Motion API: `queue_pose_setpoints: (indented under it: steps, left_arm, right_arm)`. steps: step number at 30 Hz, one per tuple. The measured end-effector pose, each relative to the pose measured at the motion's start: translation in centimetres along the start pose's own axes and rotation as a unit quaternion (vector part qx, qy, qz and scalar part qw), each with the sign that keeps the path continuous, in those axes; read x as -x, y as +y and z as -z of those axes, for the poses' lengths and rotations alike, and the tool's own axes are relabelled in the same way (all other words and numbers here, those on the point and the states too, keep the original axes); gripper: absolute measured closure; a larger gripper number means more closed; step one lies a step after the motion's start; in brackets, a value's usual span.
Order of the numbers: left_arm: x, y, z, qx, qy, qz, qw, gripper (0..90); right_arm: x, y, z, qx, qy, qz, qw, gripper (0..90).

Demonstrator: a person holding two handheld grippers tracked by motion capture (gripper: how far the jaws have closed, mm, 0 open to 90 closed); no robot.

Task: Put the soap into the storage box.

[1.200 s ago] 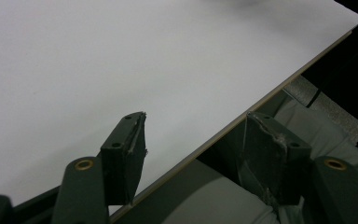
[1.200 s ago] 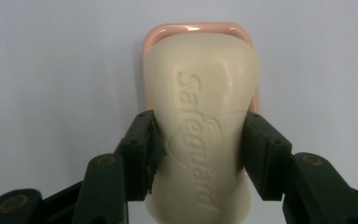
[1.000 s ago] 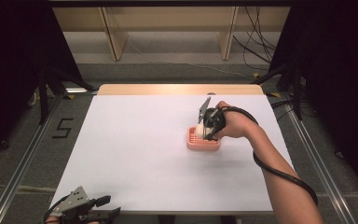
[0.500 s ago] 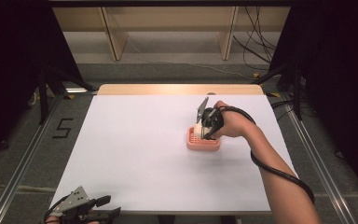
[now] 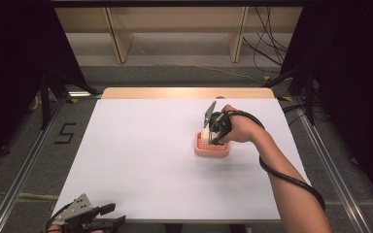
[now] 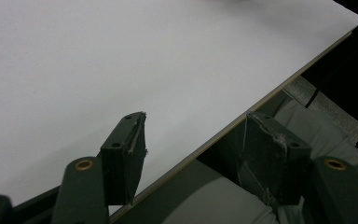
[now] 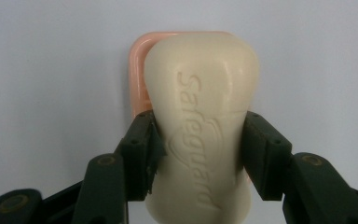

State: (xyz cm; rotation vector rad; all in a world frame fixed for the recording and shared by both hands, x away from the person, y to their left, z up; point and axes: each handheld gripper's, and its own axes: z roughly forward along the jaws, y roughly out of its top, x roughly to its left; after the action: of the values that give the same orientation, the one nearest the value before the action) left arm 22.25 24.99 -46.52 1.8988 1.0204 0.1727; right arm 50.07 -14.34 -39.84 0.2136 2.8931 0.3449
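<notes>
Squarely between the right gripper's [image 7: 199, 154] 2 jaws sits a cream soap bar [image 7: 200, 107] stamped "Safeguard"; both pads press its sides, so the jaws are clamped on it at about the bar's width. Just beyond and beneath the bar lies a pink dish [image 7: 139, 60], its rim showing past the soap's far end. From above, that gripper [image 5: 212, 130] is over the dish [image 5: 211, 148] on the white table [image 5: 141, 160]. Well apart, at the near edge, the left gripper [image 6: 193, 154] has its jaws spread wide, holding nothing, straddling the table [image 6: 121, 56] edge.
</notes>
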Motion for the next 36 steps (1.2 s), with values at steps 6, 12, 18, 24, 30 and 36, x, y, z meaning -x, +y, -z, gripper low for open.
queue_pose_setpoints:
  steps: [6,12,18,24,30,36]
  left_arm:
    - [0.0,0.0,0.0,-0.001,0.001,0.0,1.0,38.7]
    - [0.0,0.0,0.0,-0.002,0.001,0.0,1.0,38.7]
    - [0.0,0.0,0.0,-0.002,0.0,0.0,1.0,38.7]
    - [0.0,0.0,0.0,0.0,0.0,-0.001,1.0,38.7]
    - [0.0,0.0,0.0,-0.002,0.0,0.0,1.0,38.7]
    - [0.0,0.0,0.0,-0.007,0.0,-0.004,1.0,38.7]
  right_arm:
    - [0.1,-0.2,-0.3,0.001,0.0,0.001,1.0,50.5]
    - [0.1,-0.2,-0.7,-0.004,0.003,-0.001,1.0,50.5]
    - [0.2,-0.1,-0.8,-0.005,0.001,0.002,1.0,50.5]
    - [0.3,-0.1,-1.0,-0.01,-0.003,-0.008,0.9999,50.5]
    - [0.5,-0.1,-1.3,-0.006,0.004,0.003,1.0,50.5]
    - [0.3,-0.2,-1.8,-0.008,0.006,-0.008,0.9999,50.5]
